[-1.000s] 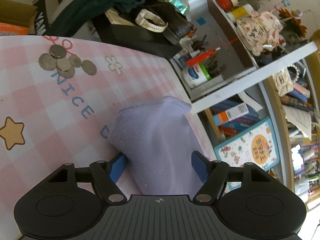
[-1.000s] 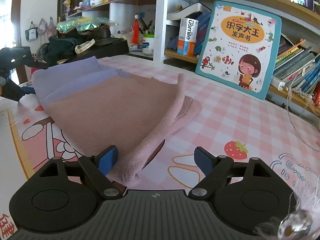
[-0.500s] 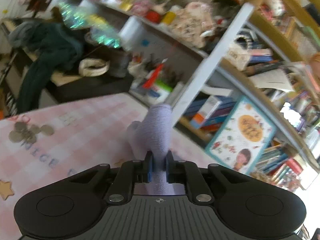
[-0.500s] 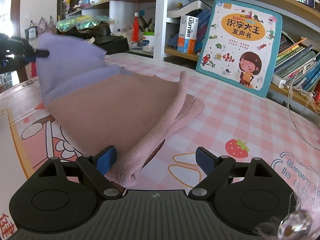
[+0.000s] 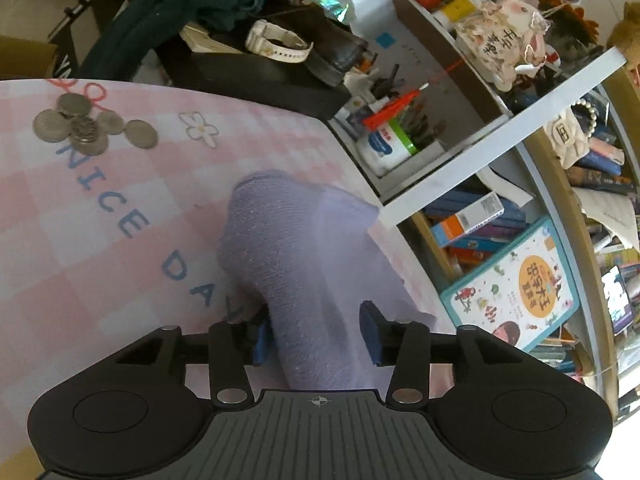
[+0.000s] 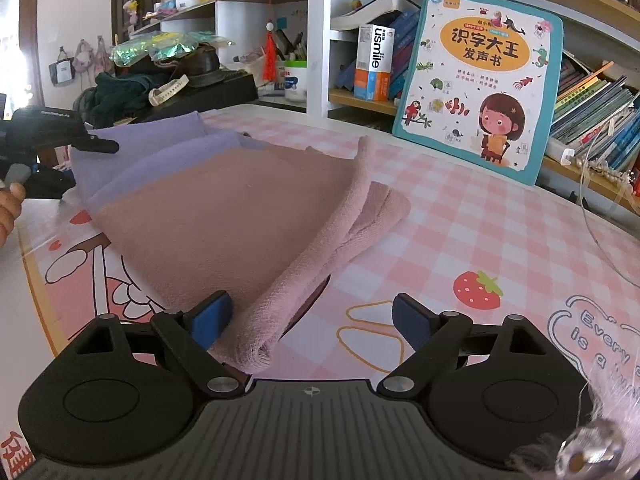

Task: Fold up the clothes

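A folded cloth lies on the pink checked table mat. Its lilac end [image 5: 304,264] fills the left wrist view and its dusty-pink end [image 6: 248,216] fills the right wrist view, with the lilac part [image 6: 160,148] at the far left. My left gripper [image 5: 316,338] is open, its blue pads either side of the lilac end, which lies flat. It also shows in the right wrist view [image 6: 52,136], held by a hand. My right gripper [image 6: 310,320] is open around the pink folded corner [image 6: 264,336].
Several coins [image 5: 88,128] lie on the mat [image 5: 80,220] at the far left. A bookshelf with a picture book [image 6: 480,80], a white box [image 6: 374,62] and a pen cup [image 5: 392,144] stands behind the table. A dark pile of clothes [image 5: 192,8] sits beyond the table corner.
Half a second ago my left gripper was shut on the lilac end and held it raised. Now it has opened and the lilac end lies flat again. The right gripper has stayed put.
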`<control>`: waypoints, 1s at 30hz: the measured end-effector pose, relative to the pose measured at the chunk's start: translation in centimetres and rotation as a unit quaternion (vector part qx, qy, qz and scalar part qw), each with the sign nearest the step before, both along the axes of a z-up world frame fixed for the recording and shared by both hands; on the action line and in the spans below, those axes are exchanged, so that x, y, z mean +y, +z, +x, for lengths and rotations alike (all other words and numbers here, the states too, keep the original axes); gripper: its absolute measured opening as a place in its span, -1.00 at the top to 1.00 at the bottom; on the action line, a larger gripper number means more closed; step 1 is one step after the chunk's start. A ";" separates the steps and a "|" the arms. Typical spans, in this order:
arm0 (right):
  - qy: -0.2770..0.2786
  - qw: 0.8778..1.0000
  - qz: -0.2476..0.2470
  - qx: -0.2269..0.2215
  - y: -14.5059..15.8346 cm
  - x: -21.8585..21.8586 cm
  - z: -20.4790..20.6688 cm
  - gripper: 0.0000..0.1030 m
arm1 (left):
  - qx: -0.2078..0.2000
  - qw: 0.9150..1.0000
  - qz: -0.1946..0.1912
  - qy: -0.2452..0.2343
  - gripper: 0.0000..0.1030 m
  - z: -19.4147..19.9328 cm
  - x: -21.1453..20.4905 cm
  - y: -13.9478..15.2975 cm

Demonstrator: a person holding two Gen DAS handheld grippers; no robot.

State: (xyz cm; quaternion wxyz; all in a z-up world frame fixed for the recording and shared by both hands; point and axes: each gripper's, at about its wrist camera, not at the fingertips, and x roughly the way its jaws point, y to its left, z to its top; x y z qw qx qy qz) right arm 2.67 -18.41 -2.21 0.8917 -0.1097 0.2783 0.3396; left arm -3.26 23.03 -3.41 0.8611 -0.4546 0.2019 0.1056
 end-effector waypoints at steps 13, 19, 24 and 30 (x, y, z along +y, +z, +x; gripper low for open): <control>0.003 1.000 0.022 0.001 0.4 -0.4 0.7 -0.73 | -0.006 0.999 -0.029 -0.011 0.68 -1.1 2.1 -0.9; 0.010 0.999 0.046 -0.006 1.7 0.7 2.0 -0.73 | -0.006 0.999 -0.032 -0.007 0.68 -1.5 3.8 -1.0; 0.011 0.998 0.059 -0.001 2.4 2.3 3.7 -0.66 | -0.010 0.999 -0.036 -0.013 0.67 -1.5 4.2 -1.3; 0.016 0.997 0.052 0.048 1.0 2.7 5.8 0.34 | -0.009 0.999 -0.027 -0.015 0.67 -1.4 4.0 -1.4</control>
